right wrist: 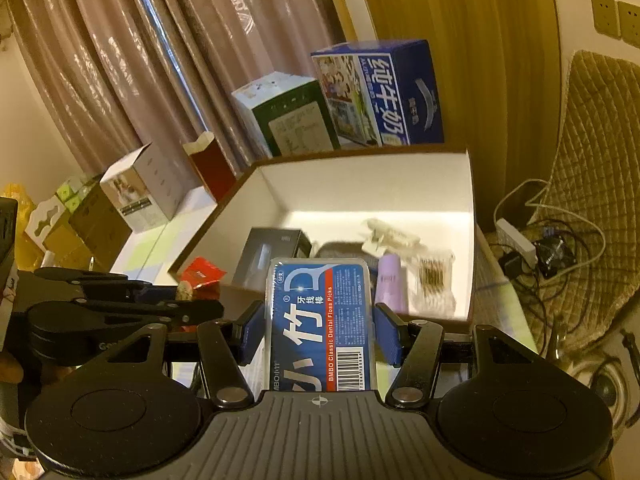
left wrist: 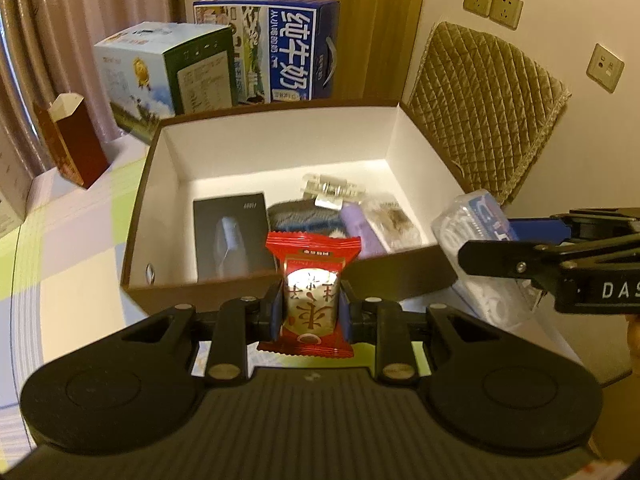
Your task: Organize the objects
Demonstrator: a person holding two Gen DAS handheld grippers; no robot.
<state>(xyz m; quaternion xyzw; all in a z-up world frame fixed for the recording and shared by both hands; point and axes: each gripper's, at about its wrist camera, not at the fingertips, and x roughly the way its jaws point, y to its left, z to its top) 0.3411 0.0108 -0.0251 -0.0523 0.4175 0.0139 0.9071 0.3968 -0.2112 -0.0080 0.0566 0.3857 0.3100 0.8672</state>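
We hold a red snack packet (left wrist: 310, 300) upright in our left gripper (left wrist: 311, 312), its blue pads clamped on the packet's sides, just short of the near wall of the open brown box (left wrist: 280, 284). Our right gripper (right wrist: 322, 332) is clamped on a floss pick case (right wrist: 322, 320), near the box's near right corner. Inside lie a black carton (left wrist: 232, 232), a lilac tube (left wrist: 360, 232) and a clear clip (left wrist: 328, 188). Behind the box's far edge stands a blue milk carton (left wrist: 288, 48).

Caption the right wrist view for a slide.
Right gripper holding a floss-pick box before the open brown box; left gripper alongside holds a red packet.
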